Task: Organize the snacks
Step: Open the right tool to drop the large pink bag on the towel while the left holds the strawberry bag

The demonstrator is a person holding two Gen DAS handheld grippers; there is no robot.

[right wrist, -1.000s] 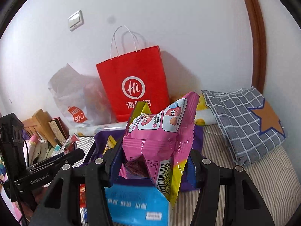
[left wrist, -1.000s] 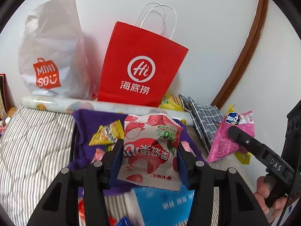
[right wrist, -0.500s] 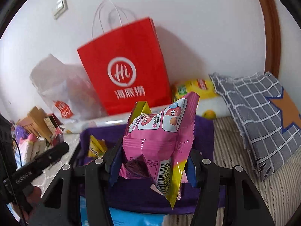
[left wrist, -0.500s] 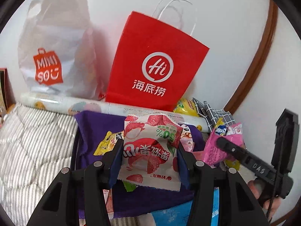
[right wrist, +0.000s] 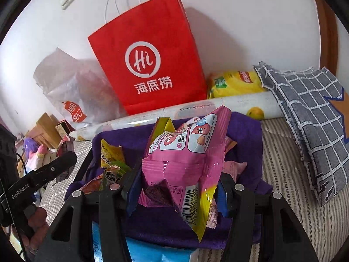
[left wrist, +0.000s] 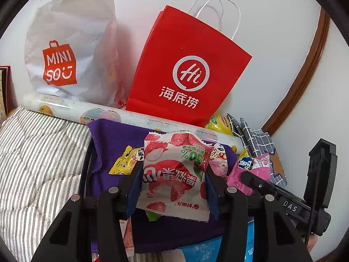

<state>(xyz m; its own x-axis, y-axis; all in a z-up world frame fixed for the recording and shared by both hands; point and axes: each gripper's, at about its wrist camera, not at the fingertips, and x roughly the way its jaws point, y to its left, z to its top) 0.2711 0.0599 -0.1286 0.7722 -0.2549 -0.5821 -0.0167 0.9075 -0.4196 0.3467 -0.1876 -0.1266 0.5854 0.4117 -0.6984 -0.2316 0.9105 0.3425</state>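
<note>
My left gripper (left wrist: 172, 174) is shut on a white and red strawberry snack packet (left wrist: 174, 174), held above a purple cloth-lined box (left wrist: 113, 139) with several small snack packets, among them a yellow one (left wrist: 126, 161). My right gripper (right wrist: 178, 174) is shut on a pink snack bag (right wrist: 185, 159) with a yellow edge, held over the same purple box (right wrist: 244, 135). The right gripper and its pink bag also show in the left wrist view (left wrist: 250, 170). The left gripper's arm shows in the right wrist view (right wrist: 43, 174).
A red paper bag (left wrist: 187, 69) stands against the wall behind the box, next to a white plastic Miniso bag (left wrist: 65, 50). A patterned roll (right wrist: 218, 107) lies before them. A yellow chips bag (right wrist: 235, 83) and grey checked cloth (right wrist: 309, 113) lie right. Striped bedding (left wrist: 39, 152) surrounds.
Both grippers have moved forward toward the red bag and the purple box, each still holding its packet. The bags on the wall look larger now.
</note>
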